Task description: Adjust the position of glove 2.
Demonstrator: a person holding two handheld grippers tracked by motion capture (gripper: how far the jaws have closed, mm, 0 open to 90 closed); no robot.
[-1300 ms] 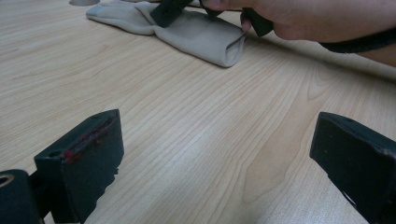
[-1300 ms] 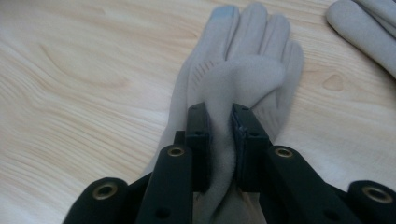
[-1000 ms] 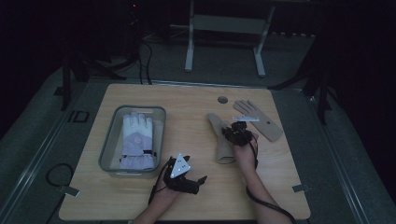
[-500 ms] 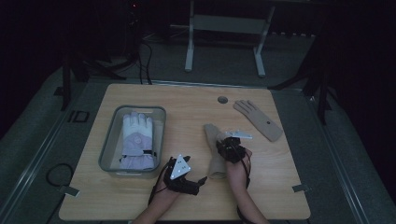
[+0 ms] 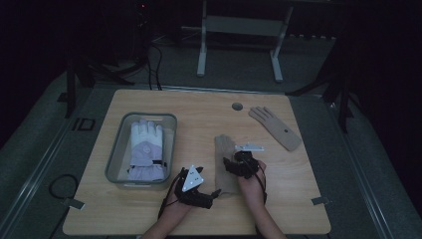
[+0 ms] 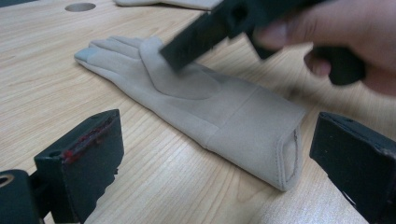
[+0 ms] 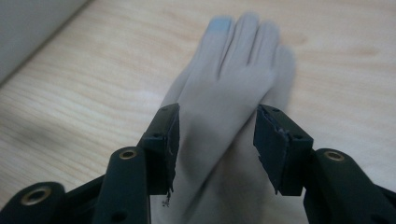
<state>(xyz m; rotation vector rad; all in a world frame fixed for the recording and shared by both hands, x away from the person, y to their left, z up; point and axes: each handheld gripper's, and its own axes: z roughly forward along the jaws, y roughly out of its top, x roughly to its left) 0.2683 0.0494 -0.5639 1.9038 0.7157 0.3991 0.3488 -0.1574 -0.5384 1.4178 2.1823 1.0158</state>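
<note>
A beige glove lies flat at the table's middle, its fingers pointing away from me and its cuff nearest. My right gripper hangs open over its palm, and in the right gripper view the jaws stand either side of the glove without closing on it. My left gripper rests low by the cuff. Its jaws are spread wide, with the glove's cuff end between them and apart from both. One jaw of the right gripper shows above the palm in the left gripper view.
A second beige glove lies at the far right of the table. A clear tray at the left holds a white and lavender glove. A round hole sits near the far edge. Dark floor and a stand lie beyond.
My right gripper has come back toward me and to the left, along the middle glove. That glove now lies slightly nearer me and straighter. The left gripper has stayed put.
</note>
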